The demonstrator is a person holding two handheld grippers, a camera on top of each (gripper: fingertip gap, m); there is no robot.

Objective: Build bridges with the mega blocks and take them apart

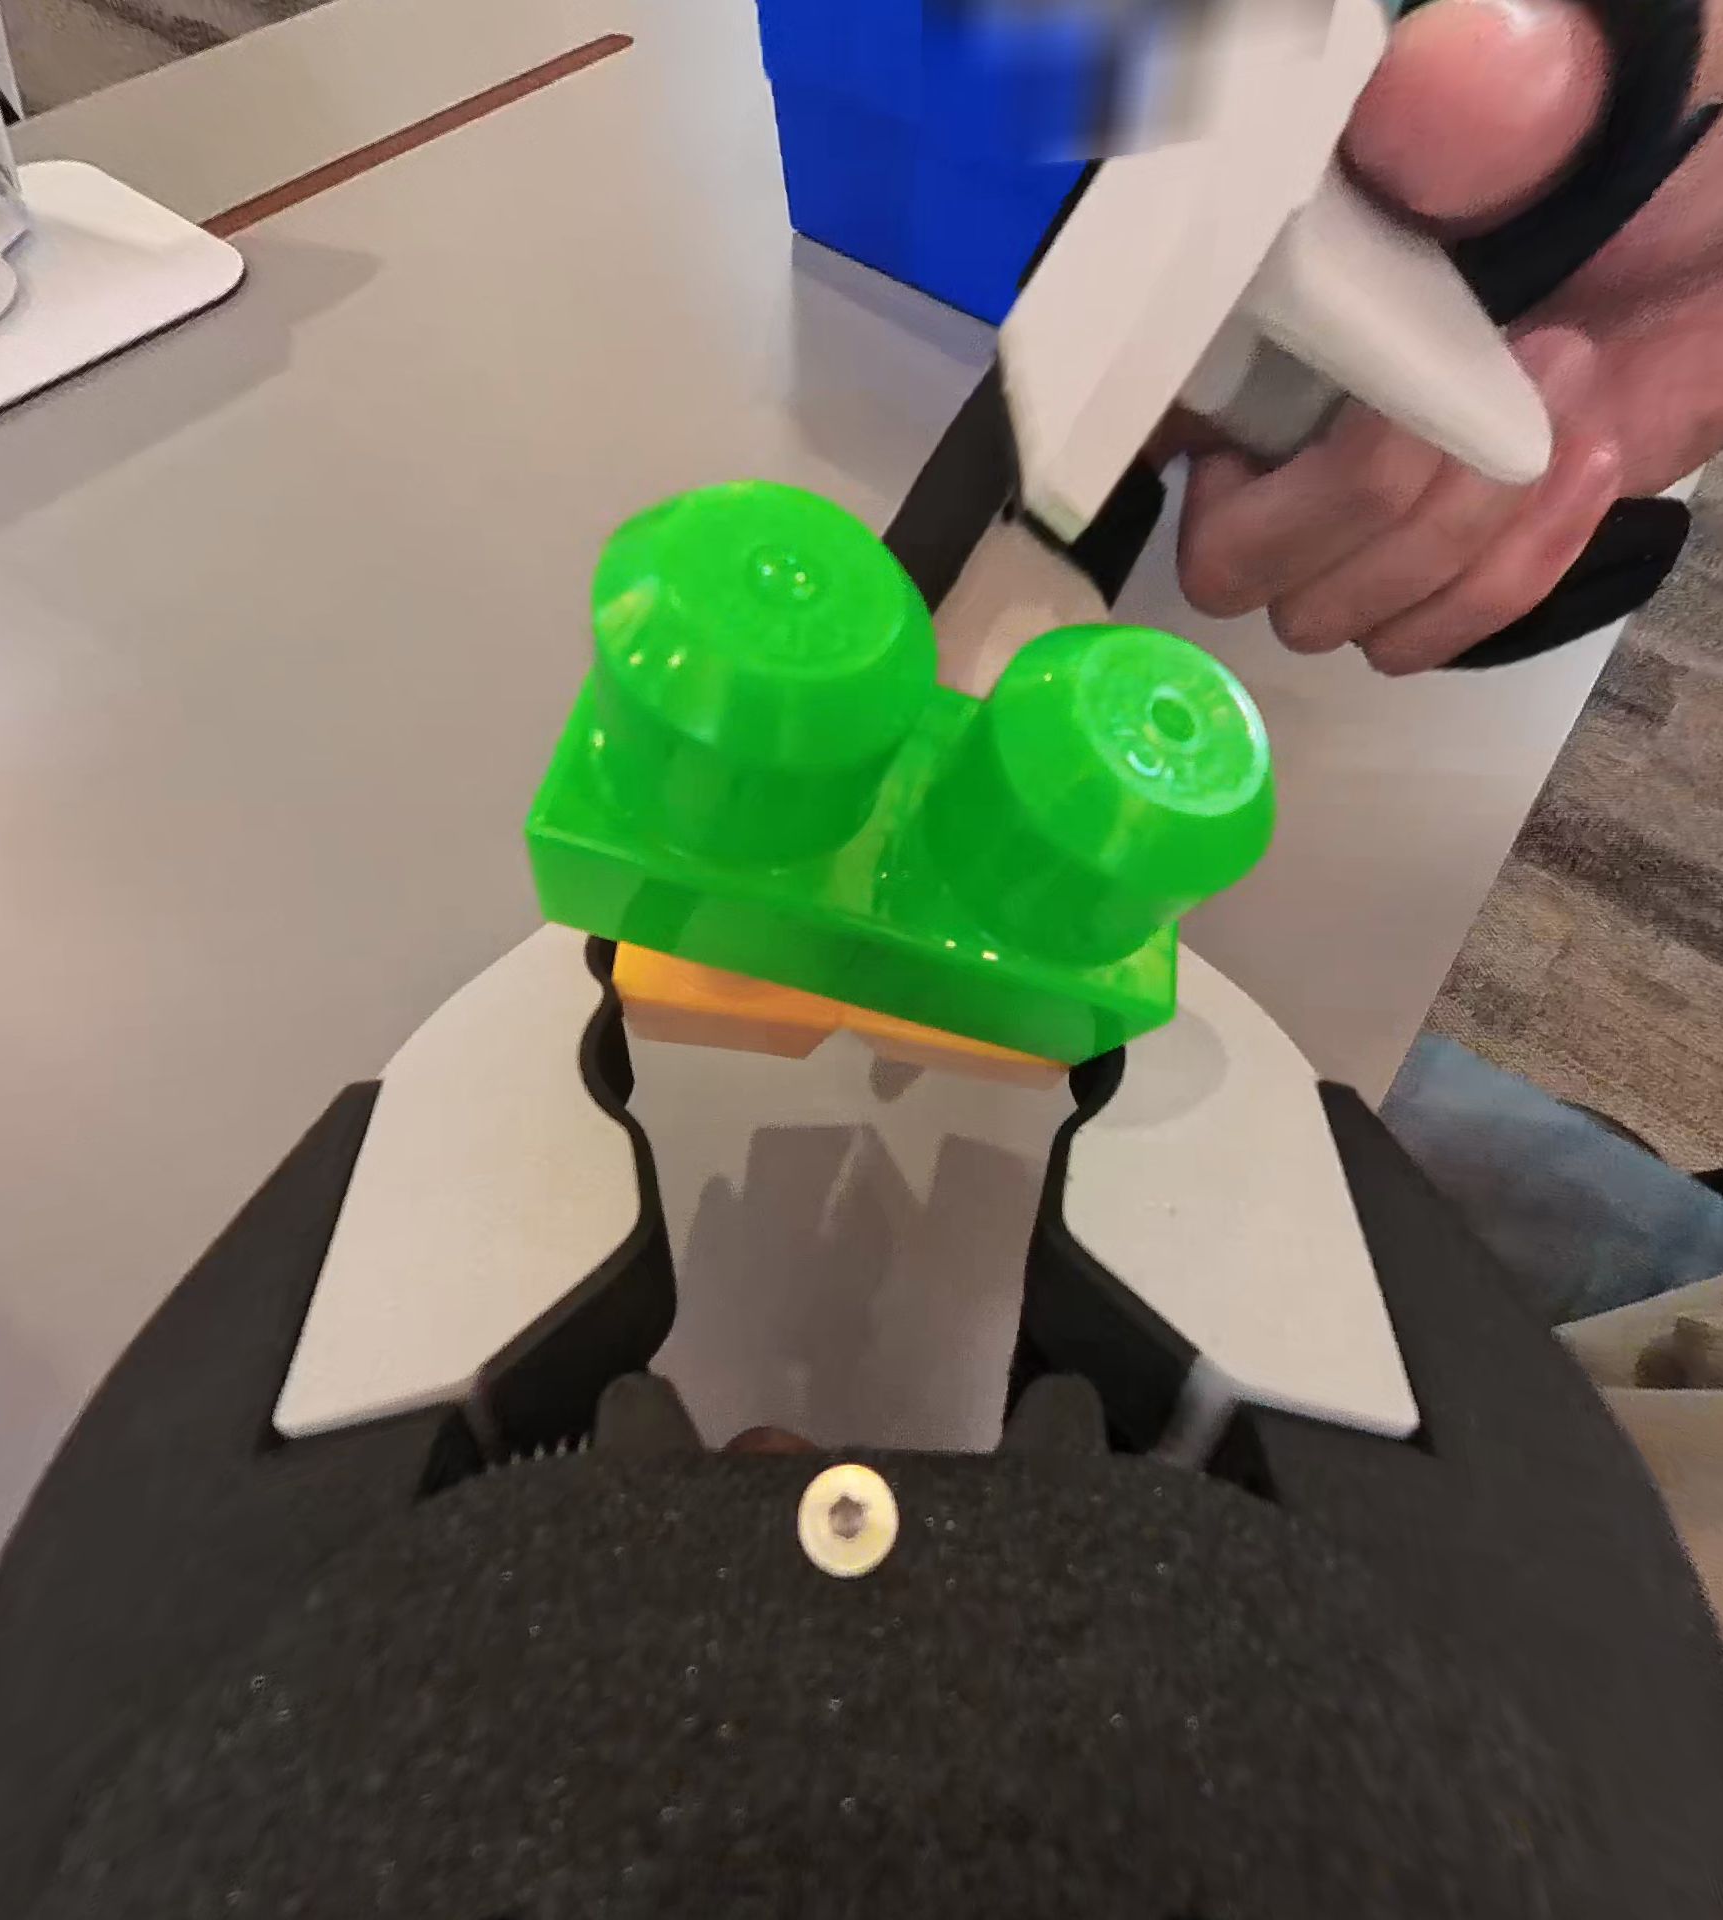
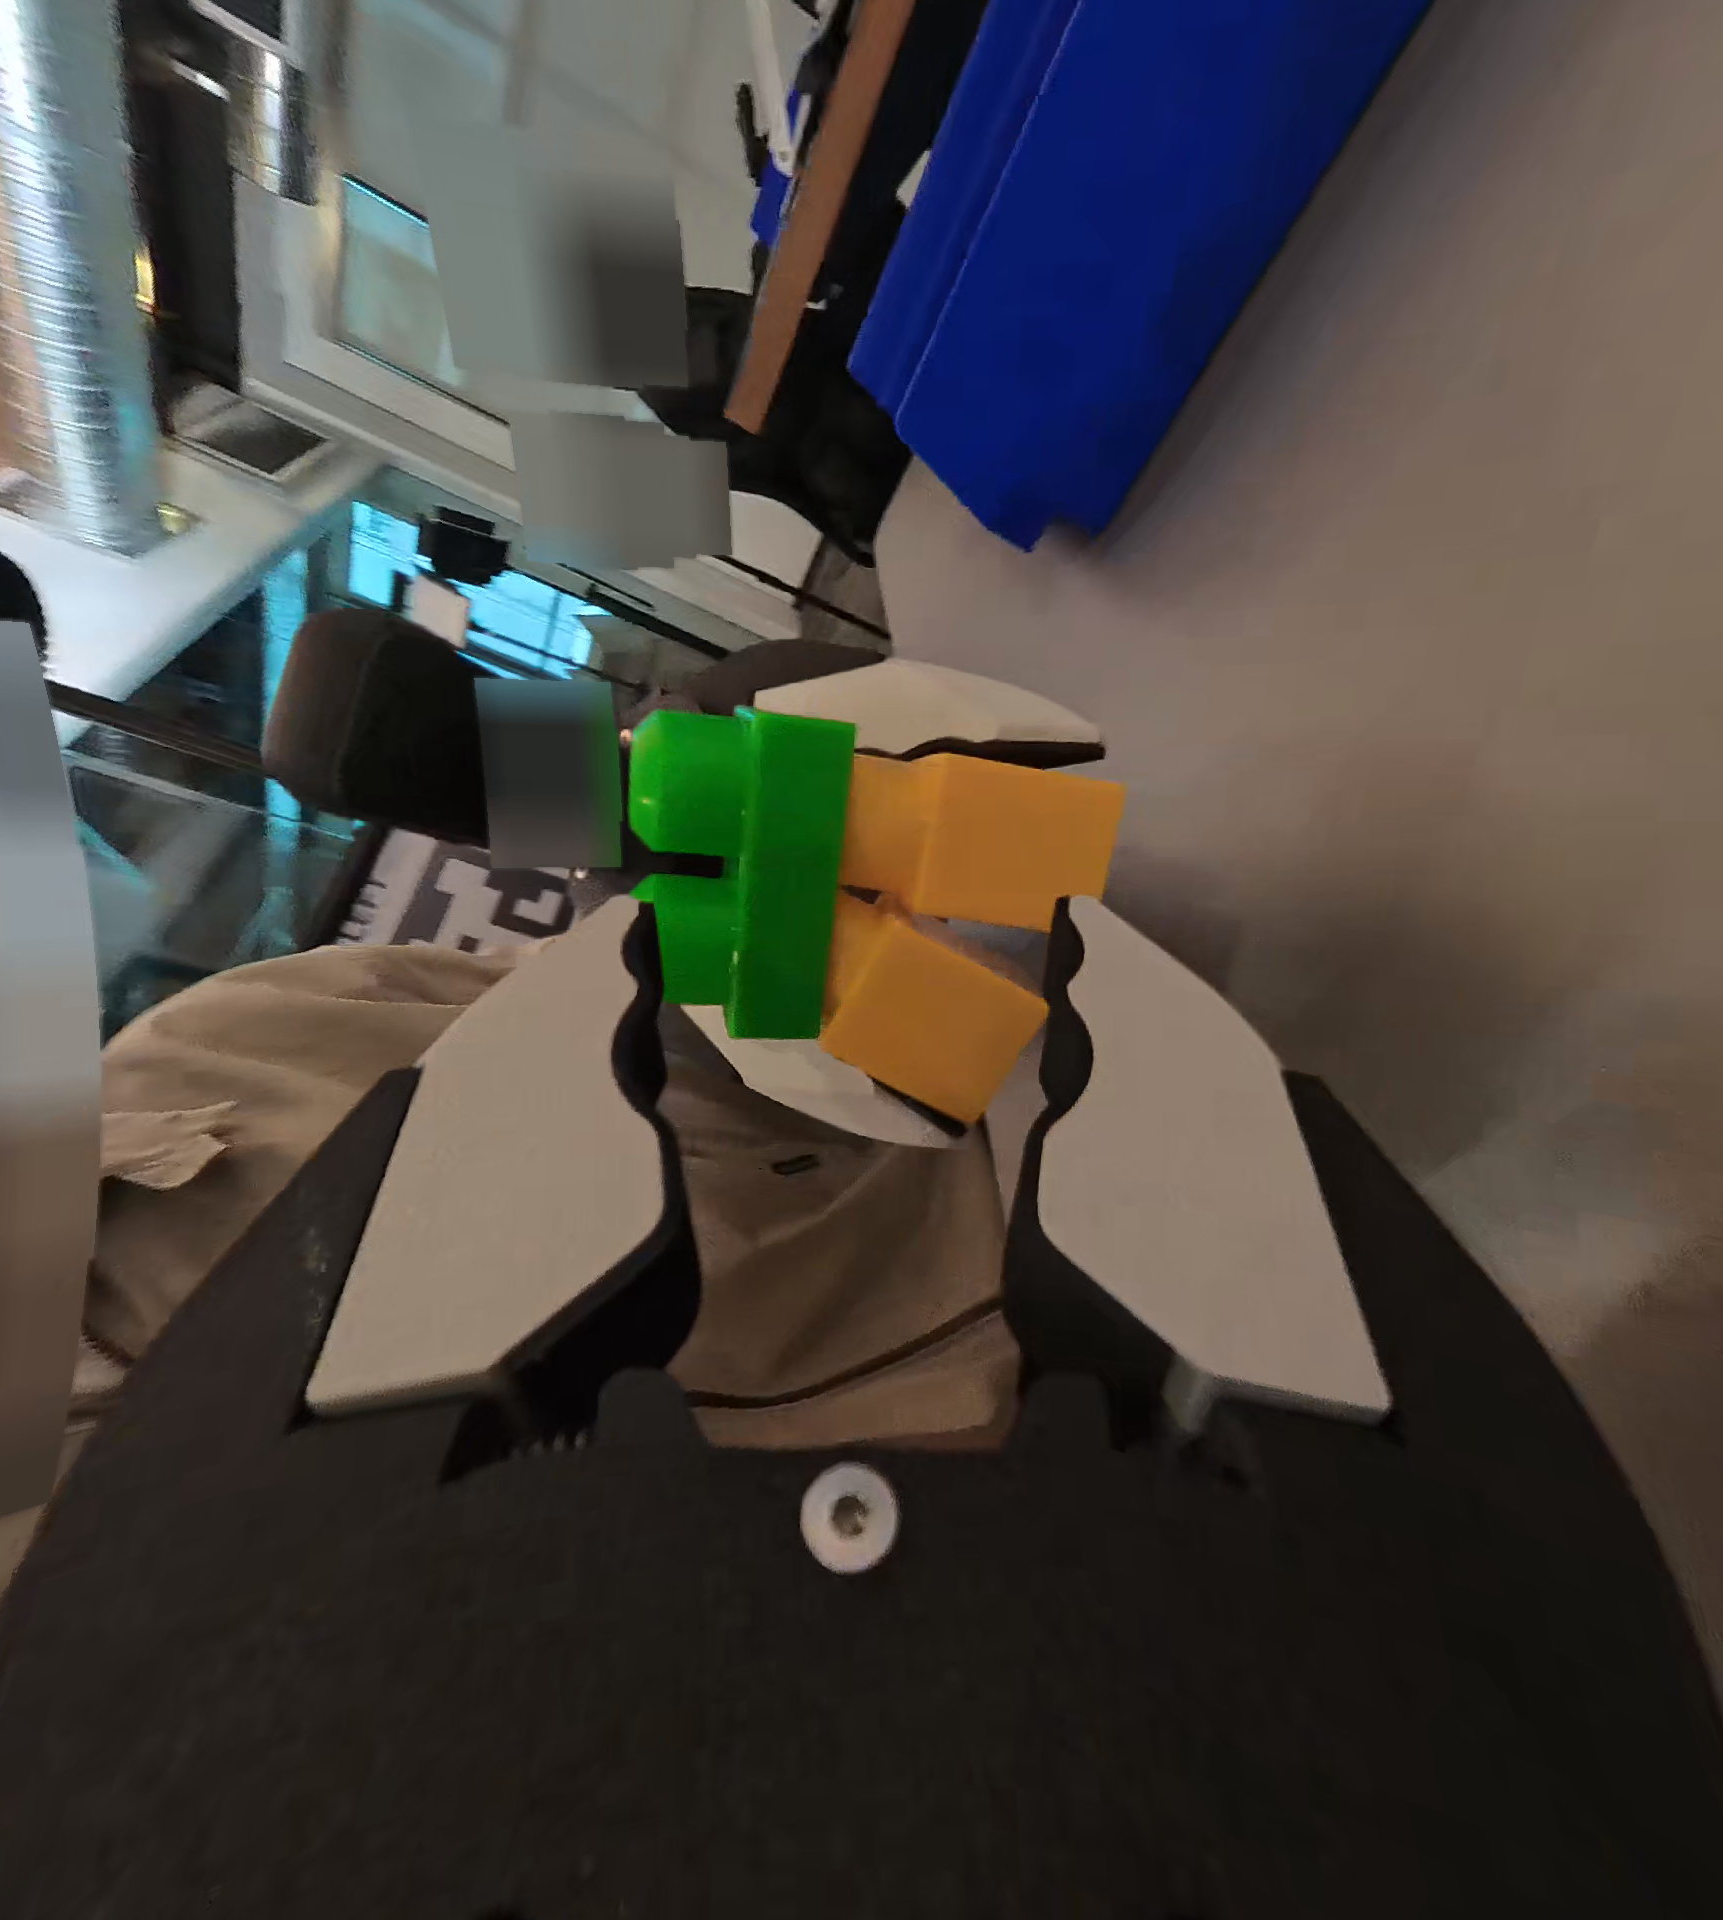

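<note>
Left wrist view: the glossy green block (image 1: 867, 800), two round studs up, is being held above the table (image 1: 421, 623) by the left gripper (image 1: 852, 1023), clamped on the orange blocks (image 1: 732, 1013) beneath.

Right wrist view: the right gripper (image 2: 846, 935) is being held apart around the bridge, seemingly for separation.

Translucent green two-stud block (image 1: 878, 790) pressed atop two orange blocks (image 2: 982, 842), splayed apart, whole stack tilted, off the table

green block (image 1: 836, 831): glossy translucent plastic
orange blocks (image 2: 982, 842): matt opaque plastic
table (image 1: 265, 675): smooth, matt
left gripper (image 1: 852, 1039): matt plastic
</note>
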